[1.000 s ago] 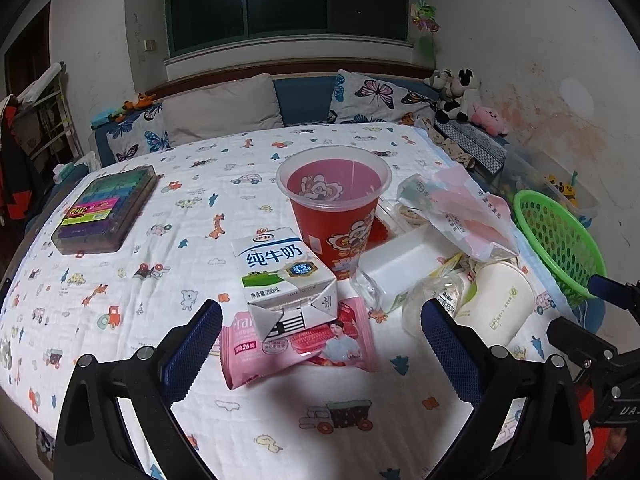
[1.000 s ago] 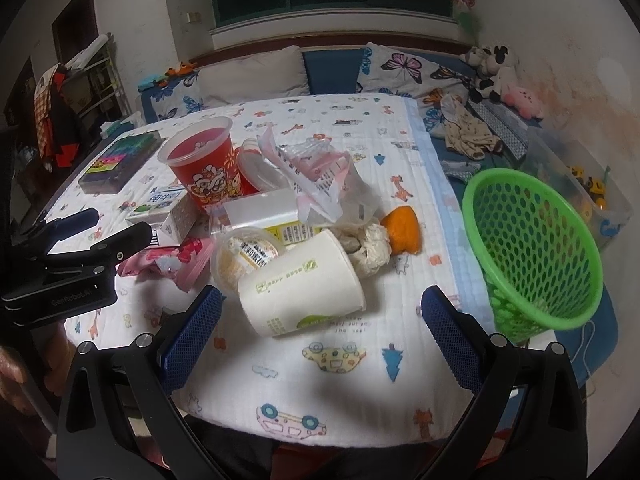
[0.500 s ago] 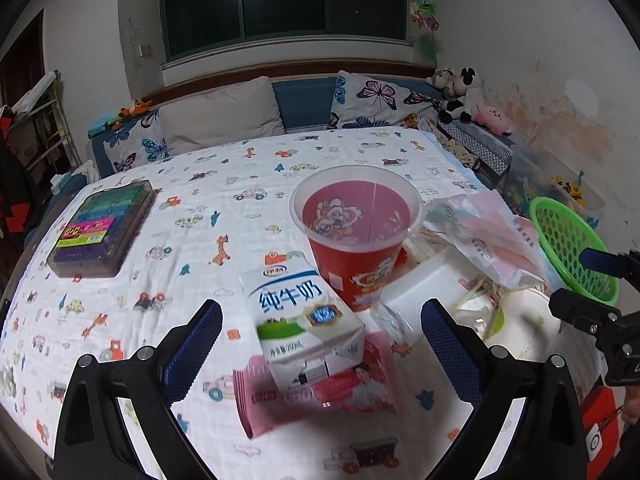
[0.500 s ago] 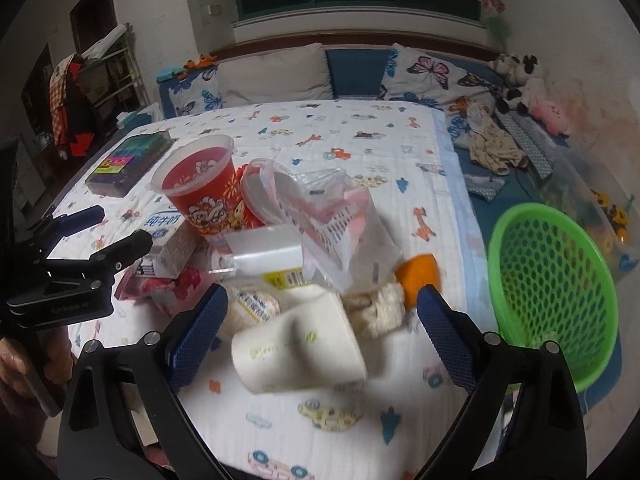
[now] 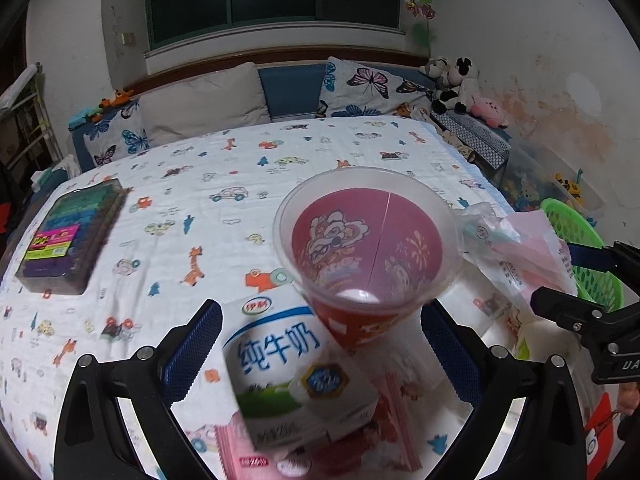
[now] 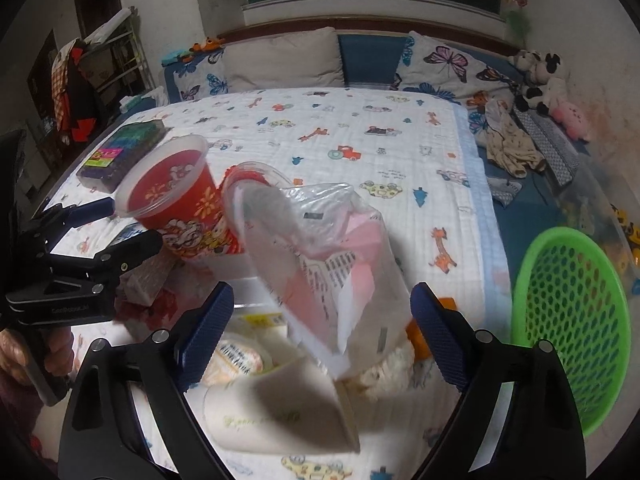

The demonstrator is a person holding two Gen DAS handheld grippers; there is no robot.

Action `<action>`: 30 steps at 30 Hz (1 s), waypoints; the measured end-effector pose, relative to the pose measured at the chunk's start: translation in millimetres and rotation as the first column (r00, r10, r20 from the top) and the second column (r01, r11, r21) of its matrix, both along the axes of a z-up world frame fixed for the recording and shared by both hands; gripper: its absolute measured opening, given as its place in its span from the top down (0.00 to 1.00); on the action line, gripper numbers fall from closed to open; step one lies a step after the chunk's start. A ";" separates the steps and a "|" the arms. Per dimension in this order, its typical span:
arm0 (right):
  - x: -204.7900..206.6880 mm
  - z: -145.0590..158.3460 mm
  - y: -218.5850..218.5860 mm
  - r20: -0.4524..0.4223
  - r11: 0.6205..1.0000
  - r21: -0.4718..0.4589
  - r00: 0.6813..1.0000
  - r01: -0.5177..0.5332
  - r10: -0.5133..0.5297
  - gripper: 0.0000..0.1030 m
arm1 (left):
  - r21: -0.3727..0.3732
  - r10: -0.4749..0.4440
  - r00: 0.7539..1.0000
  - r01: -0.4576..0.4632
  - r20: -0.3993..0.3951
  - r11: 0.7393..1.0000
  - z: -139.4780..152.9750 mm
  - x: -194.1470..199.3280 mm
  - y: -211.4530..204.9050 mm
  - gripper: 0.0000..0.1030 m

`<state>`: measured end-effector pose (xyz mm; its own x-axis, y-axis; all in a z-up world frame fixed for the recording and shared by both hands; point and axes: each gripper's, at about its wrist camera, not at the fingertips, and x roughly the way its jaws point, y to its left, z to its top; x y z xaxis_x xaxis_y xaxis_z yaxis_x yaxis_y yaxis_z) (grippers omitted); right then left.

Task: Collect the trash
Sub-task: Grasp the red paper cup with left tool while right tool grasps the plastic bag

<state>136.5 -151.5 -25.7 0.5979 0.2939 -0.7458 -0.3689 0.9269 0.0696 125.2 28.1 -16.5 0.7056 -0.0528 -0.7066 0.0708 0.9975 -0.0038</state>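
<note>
In your left wrist view, your left gripper has its jaws spread wide with nothing pinched. The milk carton lies between them, close to the left pad, blurred, its lower end merging with the pink wrapper beneath it, which the bottom edge cuts off. Just ahead of the jaws the red cup stands upright, its base hidden behind the carton. To the right of the right jaw, the plastic bag covers what lies under it, and your right gripper crosses in front of the green basket, of which only part shows.

In your right wrist view, your right gripper is closing, jaws wide apart, the pads touching nothing. The plastic bag rises between them and screens the items behind. Below it, the white paper cup lies on its side, smeared by motion; the round lid by the left pad is hard to read. Past the right jaw, an orange scrap peeks out, mostly hidden. The green basket sits well right of the right jaw, off the bed's edge. Your left gripper reaches around the red cup.
</note>
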 end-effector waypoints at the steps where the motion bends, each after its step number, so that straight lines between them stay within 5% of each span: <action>1: 3.9 -1.7 -0.2 -0.005 1.000 0.000 1.000 0.001 -0.001 0.14 | -0.005 -0.010 1.000 0.010 -0.002 1.000 -1.7 3.5 -1.1 0.06; 10: 25.4 -11.9 1.0 -0.036 1.000 0.008 0.999 0.000 0.000 0.23 | -0.021 -0.040 0.999 0.040 -0.016 0.999 -14.3 24.7 -5.6 0.06; 17: 30.6 -17.1 3.6 -0.061 1.000 0.019 0.998 -0.013 0.014 0.42 | -0.029 -0.069 0.998 0.069 0.016 0.997 -14.2 30.2 -7.4 0.08; 22: 28.4 -14.7 4.2 -0.051 0.999 0.030 0.999 -0.011 0.013 0.51 | -0.070 -0.104 0.994 0.105 0.015 0.992 -14.4 31.8 -6.9 0.31; 30: 21.9 -5.8 4.4 -0.027 0.999 0.051 1.000 -0.009 0.010 0.56 | -0.088 -0.118 0.993 0.120 0.028 0.989 -12.4 29.3 -4.2 0.33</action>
